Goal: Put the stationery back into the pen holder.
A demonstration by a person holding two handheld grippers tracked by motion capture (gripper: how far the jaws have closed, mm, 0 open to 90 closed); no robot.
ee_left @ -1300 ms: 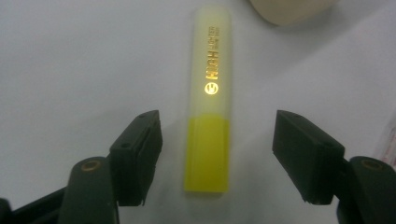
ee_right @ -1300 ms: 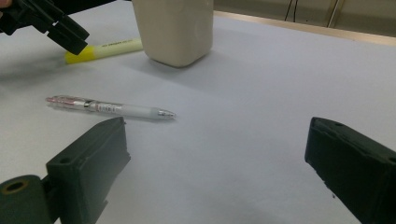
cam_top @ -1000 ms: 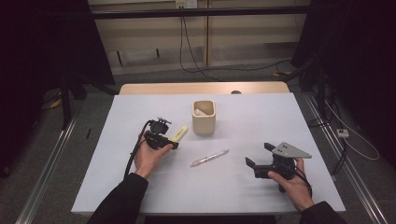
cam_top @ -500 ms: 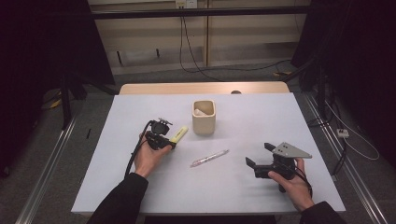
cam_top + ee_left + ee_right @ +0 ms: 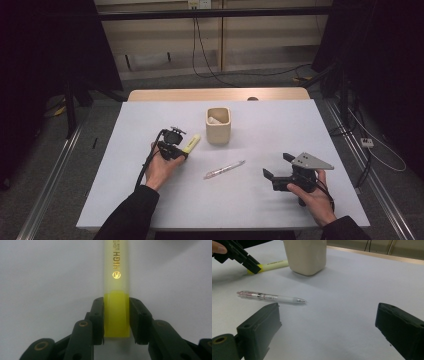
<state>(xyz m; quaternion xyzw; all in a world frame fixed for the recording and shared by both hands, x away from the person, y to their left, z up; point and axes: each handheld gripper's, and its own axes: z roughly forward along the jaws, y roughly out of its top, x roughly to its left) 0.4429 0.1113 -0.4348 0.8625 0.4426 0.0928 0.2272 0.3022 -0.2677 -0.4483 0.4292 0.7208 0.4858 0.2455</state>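
Note:
A yellow highlighter lies on the white table, left of a cream cup. My left gripper grips its near end. In the left gripper view the jaws have just been closing, and both pads now press the bright yellow cap of the highlighter held in the left gripper. My right gripper rests at the front right, open with nothing between its fingers. From the right gripper view, the left gripper sits on the highlighter beside the cup.
A clear pen with a pink inside lies between the two hands, also the pen just ahead of the right jaws. The cup holds something pale. Beyond the table's far wooden edge are floor cables.

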